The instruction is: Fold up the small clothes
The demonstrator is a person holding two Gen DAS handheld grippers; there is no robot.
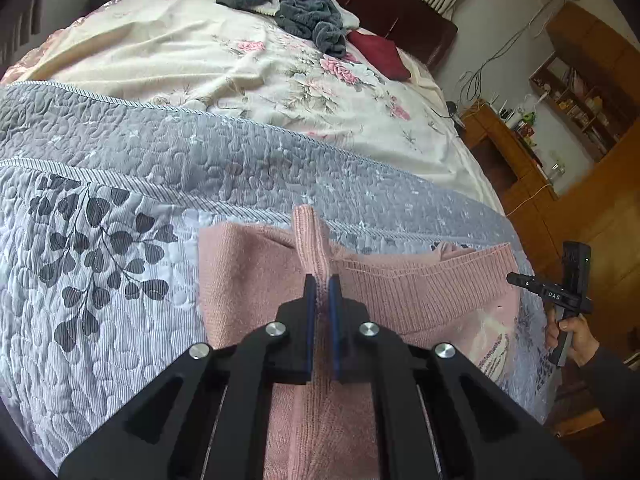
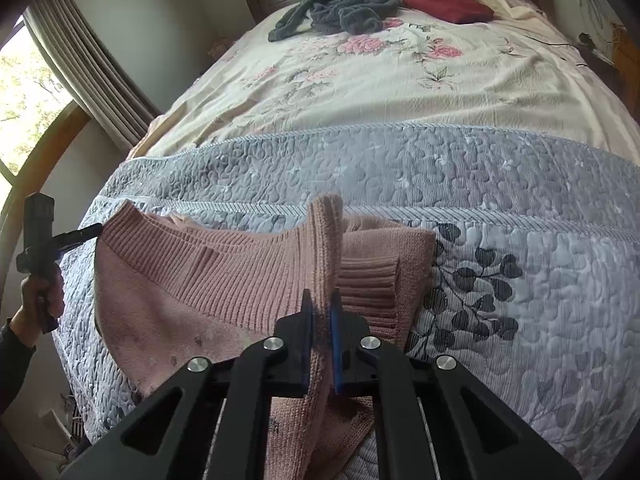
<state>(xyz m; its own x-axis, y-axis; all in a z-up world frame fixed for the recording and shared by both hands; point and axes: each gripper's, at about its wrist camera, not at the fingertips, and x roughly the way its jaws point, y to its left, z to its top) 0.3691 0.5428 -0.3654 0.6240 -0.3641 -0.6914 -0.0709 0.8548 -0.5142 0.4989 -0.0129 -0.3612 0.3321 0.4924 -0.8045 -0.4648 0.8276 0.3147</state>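
Between the blue pads of the left gripper [image 1: 322, 280], a raised fold of the pink knit sweater [image 1: 400, 292] is clenched; the right gripper [image 2: 321, 296] likewise pinches a ridge of it. Sweater lies across the grey quilted bedspread [image 2: 520, 184], its long axis running between both grippers, ribbed hem ahead

Pink sweater [image 2: 240, 264]: ribbed knit, soft, matt. Grey coverlet [image 2: 500, 208]: quilted cloth, pebbled texture. Floral sheet [image 2: 360, 92]: thin crinkled cloth. Left tool [image 1: 321, 278]: matt black plastic, shiny metal bolts. Cabinet [image 1: 600, 220]: glossy wood.
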